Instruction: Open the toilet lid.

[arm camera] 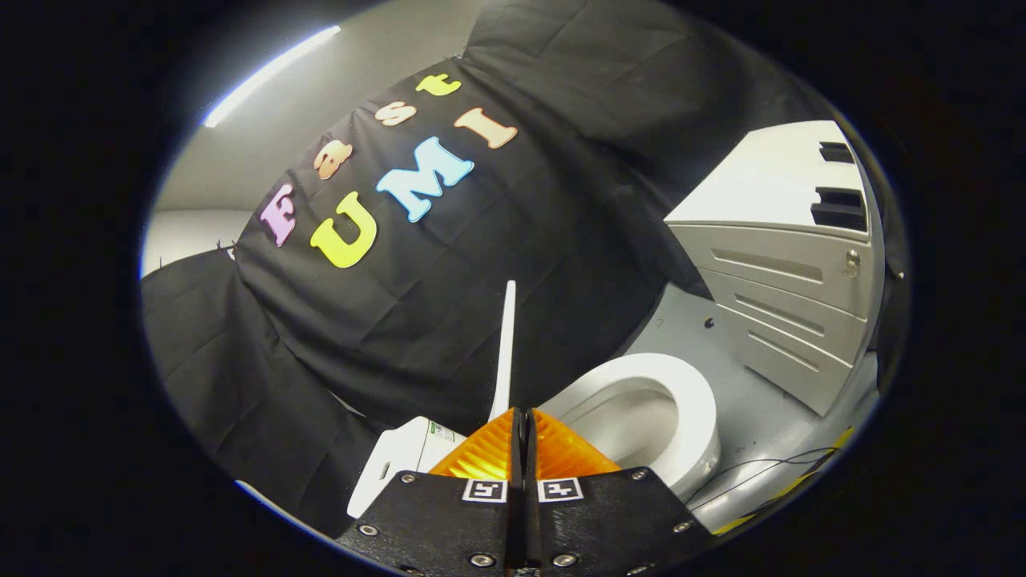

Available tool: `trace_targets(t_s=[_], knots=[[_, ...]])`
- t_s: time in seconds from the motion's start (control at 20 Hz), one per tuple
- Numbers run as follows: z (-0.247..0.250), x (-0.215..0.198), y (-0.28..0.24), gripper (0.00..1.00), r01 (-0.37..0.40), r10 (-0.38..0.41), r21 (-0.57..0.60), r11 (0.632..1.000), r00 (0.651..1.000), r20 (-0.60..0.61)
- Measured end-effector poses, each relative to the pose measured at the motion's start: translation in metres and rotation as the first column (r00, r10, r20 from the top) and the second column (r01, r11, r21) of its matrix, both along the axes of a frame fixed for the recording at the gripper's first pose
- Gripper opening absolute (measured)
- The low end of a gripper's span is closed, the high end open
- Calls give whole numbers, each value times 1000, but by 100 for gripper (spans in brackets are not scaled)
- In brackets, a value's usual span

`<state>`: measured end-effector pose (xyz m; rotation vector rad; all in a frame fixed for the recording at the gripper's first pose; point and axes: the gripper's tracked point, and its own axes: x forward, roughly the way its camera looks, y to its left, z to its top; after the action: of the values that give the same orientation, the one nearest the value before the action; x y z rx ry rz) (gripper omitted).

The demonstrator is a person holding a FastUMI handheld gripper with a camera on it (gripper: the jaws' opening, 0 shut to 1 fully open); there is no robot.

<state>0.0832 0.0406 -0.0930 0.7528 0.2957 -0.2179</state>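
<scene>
The white toilet lid (505,344) stands raised and shows edge-on as a thin blade rising from between my fingers. My gripper (521,418) is shut on its lower edge, both fingers pressed close together on it. Just right of the fingers lies the open toilet bowl with its white seat ring (696,405), uncovered. Left of the fingers sits the white tank (401,461), partly hidden behind them.
A white cabinet with slatted drawer fronts (785,272) stands on the grey floor (745,385) beyond the bowl. Thin cables (769,469) trail over the floor near the bowl's front. The black cloth wall hangs close behind the toilet.
</scene>
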Motion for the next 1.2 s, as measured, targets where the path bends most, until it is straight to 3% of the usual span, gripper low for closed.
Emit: trace_targets(t_s=[0.4, 0.8, 1.2], knots=[[45, 15, 42, 0, -69, 72, -191, 979, 997, 13], [87, 29, 99, 0, -123, 146, -306, 944, 988, 51], [115, 41, 155, 0, -169, 225, -433, 885, 971, 81]])
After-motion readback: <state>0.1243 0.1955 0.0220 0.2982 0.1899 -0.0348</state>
